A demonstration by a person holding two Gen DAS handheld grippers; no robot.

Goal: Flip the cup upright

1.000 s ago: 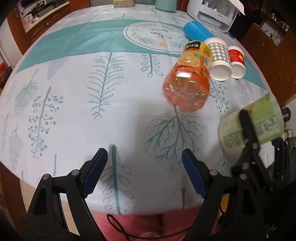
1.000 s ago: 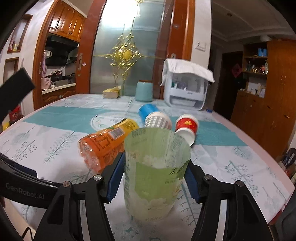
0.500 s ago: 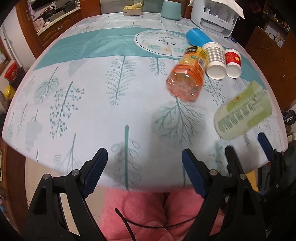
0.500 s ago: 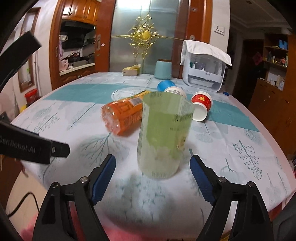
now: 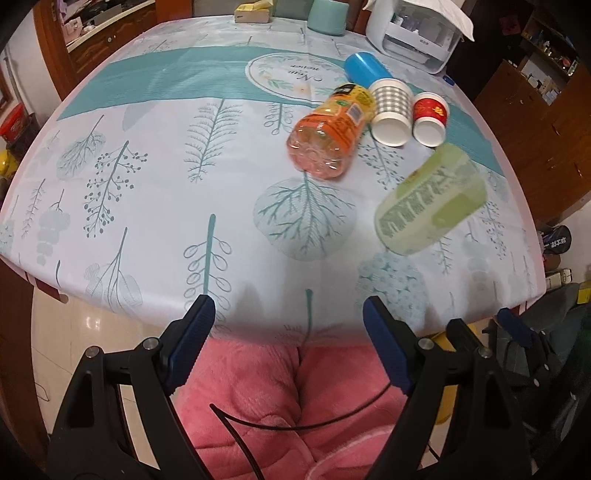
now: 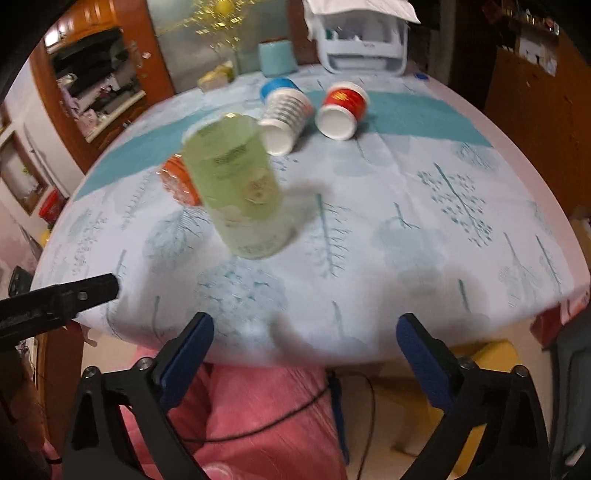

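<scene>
The green cup [image 6: 240, 188] stands upright on the leaf-patterned tablecloth, free of both grippers; it also shows in the left wrist view [image 5: 430, 199] at the right. My right gripper [image 6: 304, 350] is open and empty, drawn back past the table's near edge. My left gripper [image 5: 286, 341] is open and empty, also off the near edge above pink fabric.
An orange bottle [image 5: 328, 136] lies on its side mid-table. A checked cup [image 5: 391, 112], a red cup [image 5: 428, 118] and a blue cup [image 5: 364, 68] lie behind it. A white appliance [image 5: 417, 31] and a teal container [image 5: 328, 16] stand at the far edge.
My right gripper let go of the green cup, opened wide and drew back off the table edge. My left gripper also pulled back toward me.
</scene>
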